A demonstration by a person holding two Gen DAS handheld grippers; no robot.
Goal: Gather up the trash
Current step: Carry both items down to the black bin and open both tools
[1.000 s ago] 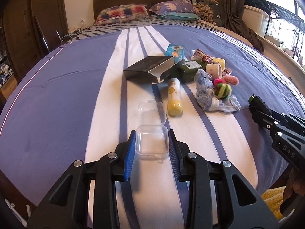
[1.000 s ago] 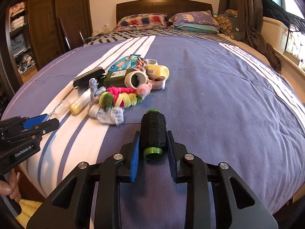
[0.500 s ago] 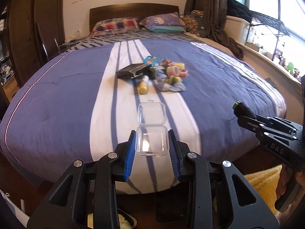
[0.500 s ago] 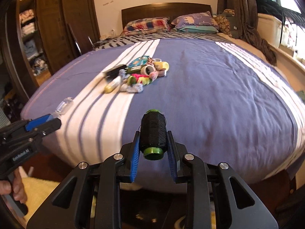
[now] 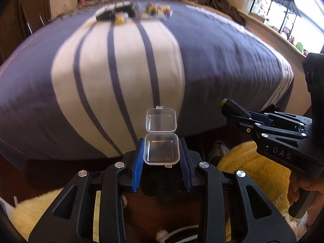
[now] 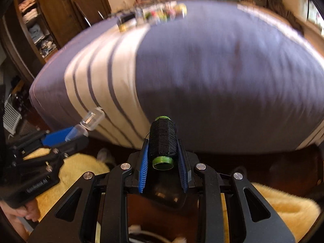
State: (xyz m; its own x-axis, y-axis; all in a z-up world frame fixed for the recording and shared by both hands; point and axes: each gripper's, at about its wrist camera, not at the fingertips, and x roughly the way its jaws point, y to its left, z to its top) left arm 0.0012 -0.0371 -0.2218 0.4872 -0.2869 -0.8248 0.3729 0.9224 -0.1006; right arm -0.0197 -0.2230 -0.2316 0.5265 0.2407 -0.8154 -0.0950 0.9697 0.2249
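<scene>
While the bed [image 5: 212, 60] with its purple-and-white striped cover fills the upper part of both views, a yellow fluffy rug [image 5: 253, 174] lies on the dark floor at its foot. Far up the cover, at about twelve o'clock in the left wrist view, sits a blurred heap of small items [image 5: 137, 13]. The left gripper [image 5: 161, 151] is clenched on a clear plastic box [image 5: 161, 149], its hinged lid standing open toward twelve o'clock. At three o'clock in that view comes the right gripper [image 6: 163, 151], grasping a spool of black thread [image 6: 162, 139] with green ends, lengthwise between its blue pads [image 6: 143, 168]. Both held things hang past the bed's foot edge, above the floor.
</scene>
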